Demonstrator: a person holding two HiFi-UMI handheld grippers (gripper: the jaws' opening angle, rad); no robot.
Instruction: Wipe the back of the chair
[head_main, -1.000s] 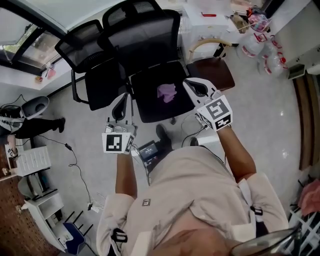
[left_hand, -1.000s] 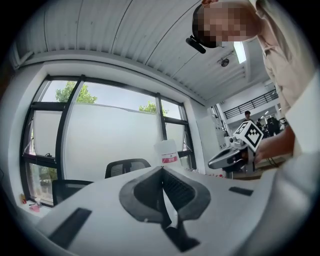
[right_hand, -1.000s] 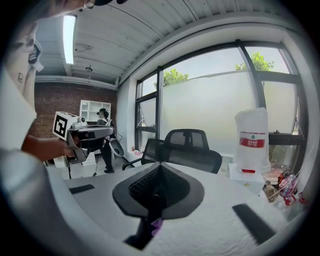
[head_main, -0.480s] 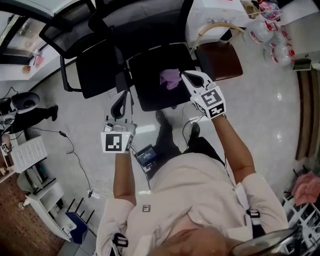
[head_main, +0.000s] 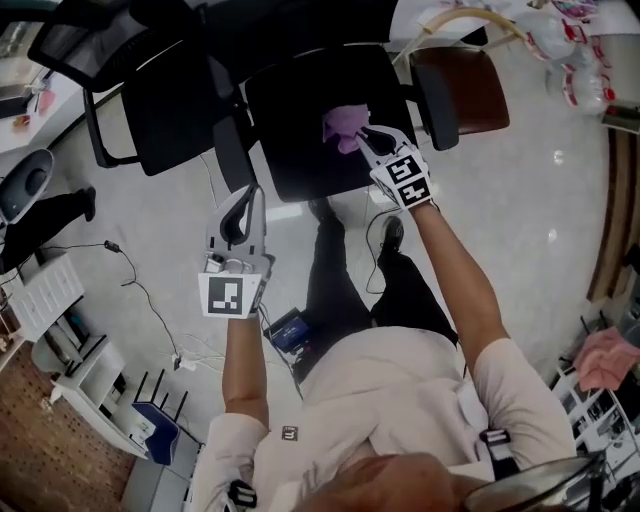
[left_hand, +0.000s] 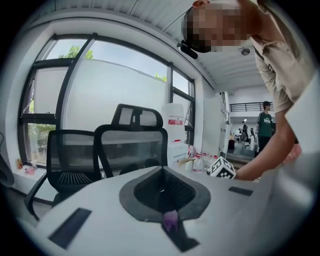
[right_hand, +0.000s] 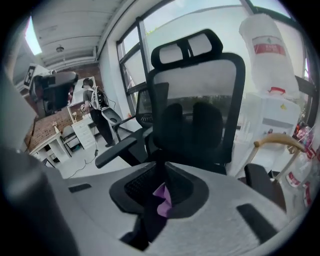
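Your chair (head_main: 300, 150) is black all over, its back a dark mesh. Your cloth (head_main: 345, 125) is purple. The floor (head_main: 540, 230) is pale glossy grey with white glints, the stool (head_main: 480, 85) seat dark brown, your shirt (head_main: 400, 390) beige, your trousers (head_main: 340, 290) black.

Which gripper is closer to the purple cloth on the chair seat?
The right. The right gripper is at the purple cloth on the seat, jaws just opening, cloth showing between them. The left gripper hangs over the floor, left of the seat.

Beige short-sleeved shirt (head_main: 400, 390), black strap buckles (head_main: 497, 440), dark trousers (head_main: 335, 290), dark shoes (head_main: 392, 235)
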